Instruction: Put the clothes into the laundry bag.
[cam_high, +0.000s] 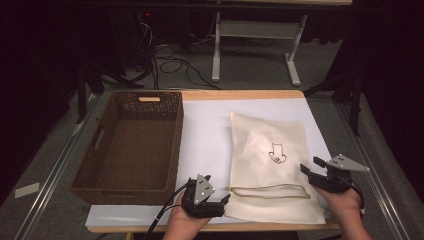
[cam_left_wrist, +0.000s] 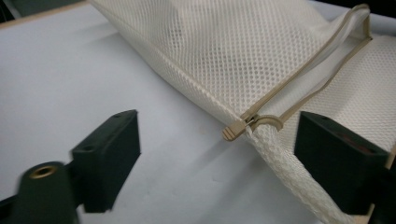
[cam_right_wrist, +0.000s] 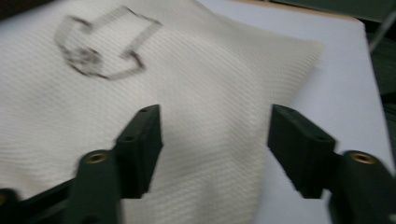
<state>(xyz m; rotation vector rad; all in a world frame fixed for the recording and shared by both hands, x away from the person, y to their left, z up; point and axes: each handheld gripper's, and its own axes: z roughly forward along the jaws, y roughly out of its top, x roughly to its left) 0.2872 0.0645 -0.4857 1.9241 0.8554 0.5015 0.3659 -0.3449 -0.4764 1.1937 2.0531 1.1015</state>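
high view: wicker basket (cam_high: 131, 145) sits left of mesh bag (cam_high: 272, 165).

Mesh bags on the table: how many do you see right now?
1. The mesh bag lies flat on the white sheet, right of the wicker basket, its zipper at the near end between the two grippers. The basket looks empty.

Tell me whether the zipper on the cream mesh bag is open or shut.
Open: the cream mesh laundry bag lies flat, and its tan zipper gapes, the two sides apart in a long loop.
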